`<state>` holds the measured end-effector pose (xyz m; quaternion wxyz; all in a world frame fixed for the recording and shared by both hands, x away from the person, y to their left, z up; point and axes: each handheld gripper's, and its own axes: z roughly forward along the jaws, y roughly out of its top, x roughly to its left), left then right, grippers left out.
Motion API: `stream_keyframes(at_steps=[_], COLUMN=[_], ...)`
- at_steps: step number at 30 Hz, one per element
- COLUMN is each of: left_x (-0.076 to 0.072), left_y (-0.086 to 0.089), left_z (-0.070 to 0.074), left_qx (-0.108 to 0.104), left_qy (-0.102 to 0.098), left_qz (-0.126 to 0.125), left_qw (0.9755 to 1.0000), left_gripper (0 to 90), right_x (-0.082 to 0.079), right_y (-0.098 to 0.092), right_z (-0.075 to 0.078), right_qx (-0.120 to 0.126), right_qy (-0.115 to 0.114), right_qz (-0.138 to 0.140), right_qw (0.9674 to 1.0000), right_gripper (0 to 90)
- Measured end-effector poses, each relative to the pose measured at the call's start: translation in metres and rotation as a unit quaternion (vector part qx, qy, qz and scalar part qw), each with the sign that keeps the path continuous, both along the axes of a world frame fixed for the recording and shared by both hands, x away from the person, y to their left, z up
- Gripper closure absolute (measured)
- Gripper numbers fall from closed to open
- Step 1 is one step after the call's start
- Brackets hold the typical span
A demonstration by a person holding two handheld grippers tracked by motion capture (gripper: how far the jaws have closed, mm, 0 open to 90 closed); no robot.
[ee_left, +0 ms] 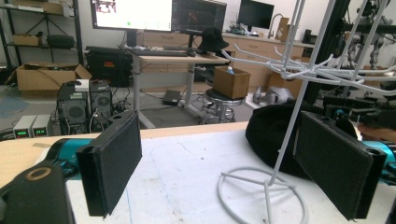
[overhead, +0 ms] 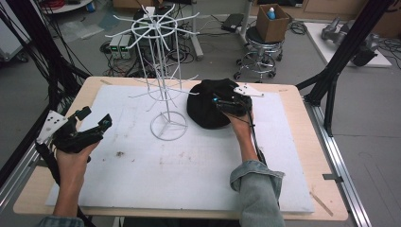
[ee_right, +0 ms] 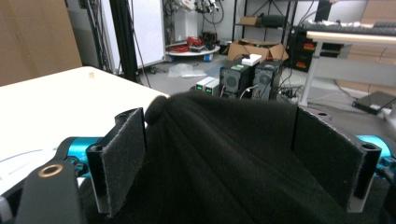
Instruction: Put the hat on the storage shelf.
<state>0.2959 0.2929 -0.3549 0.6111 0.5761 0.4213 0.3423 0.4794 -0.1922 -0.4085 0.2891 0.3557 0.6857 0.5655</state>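
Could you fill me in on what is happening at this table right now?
A person works at a table with a gripper in each hand. The right gripper is over a black hat that lies beside the base of a white wire rack, its jaws spread wide with the fabric between them, not yet closed. The left gripper is open at the table's left edge, holding nothing. The rack's hooks look bare.
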Motion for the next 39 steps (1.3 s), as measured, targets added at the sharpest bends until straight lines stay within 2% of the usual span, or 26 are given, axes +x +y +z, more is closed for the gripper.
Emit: stream_keyframes(at_steps=[4,8,11,12,16,17,18,22,24,27,30,34,39], left_x=[0.001,0.0,0.0,-0.001,0.0,0.0,0.0,0.0,0.0,0.0,0.0,0.0,0.0], left_y=[0.001,0.002,0.003,0.003,0.004,0.004,0.004,0.003,0.003,0.003,0.003,0.002,0.002], left_z=[-0.001,0.0,0.0,0.0,0.0,0.0,0.0,0.0,0.0,0.0,0.0,0.0,0.0], left_qx=[-0.001,-0.002,-0.003,-0.003,-0.006,-0.006,-0.003,-0.003,-0.003,-0.003,-0.003,-0.002,-0.004], left_qy=[0.003,0.003,0.002,0.002,0.001,0.001,0.002,0.001,0.002,0.001,0.002,0.003,0.002], left_qz=[-0.001,0.0,0.0,0.0,0.003,0.002,0.001,-0.001,0.0,0.0,0.0,0.0,0.001], left_qw=[1.0,1.0,1.0,1.0,1.0,1.0,1.0,1.0,1.0,1.0,1.0,1.0,1.0], left_gripper=[15.5,15.6,15.5,15.5,15.5,15.5,15.5,15.6,15.5,15.5,15.6,15.5,15.6], right_x=[0.003,0.005,0.008,0.009,0.009,0.01,0.01,0.008,0.007,0.006,0.003,-0.001,-0.004], right_y=[0.0,0.005,0.009,0.011,0.02,0.02,0.02,0.021,0.021,0.018,0.015,0.008,-0.003], right_z=[-0.004,-0.008,-0.008,-0.007,-0.005,-0.005,-0.005,-0.002,0.0,0.003,0.01,0.021,0.031], right_qx=[-0.003,-0.029,-0.033,-0.038,-0.085,-0.089,-0.089,-0.095,-0.093,-0.077,-0.058,-0.011,0.044], right_qy=[0.011,0.013,0.025,0.024,0.024,0.025,0.025,0.029,0.034,0.04,0.029,0.013,-0.001], right_qz=[-0.002,0.0,-0.001,-0.002,0.006,0.009,0.009,0.001,-0.005,-0.008,-0.01,-0.01,-0.009], right_qw=[0.9999,0.9995,0.9992,0.999,0.9961,0.9957,0.9957,0.9951,0.9951,0.9962,0.9978,0.9998,0.999], right_gripper=[22.2,25.1,27.1,30.7,48.3,55.6,55.6,77.6,84.1,85.2,85.6,85.8,85.9])
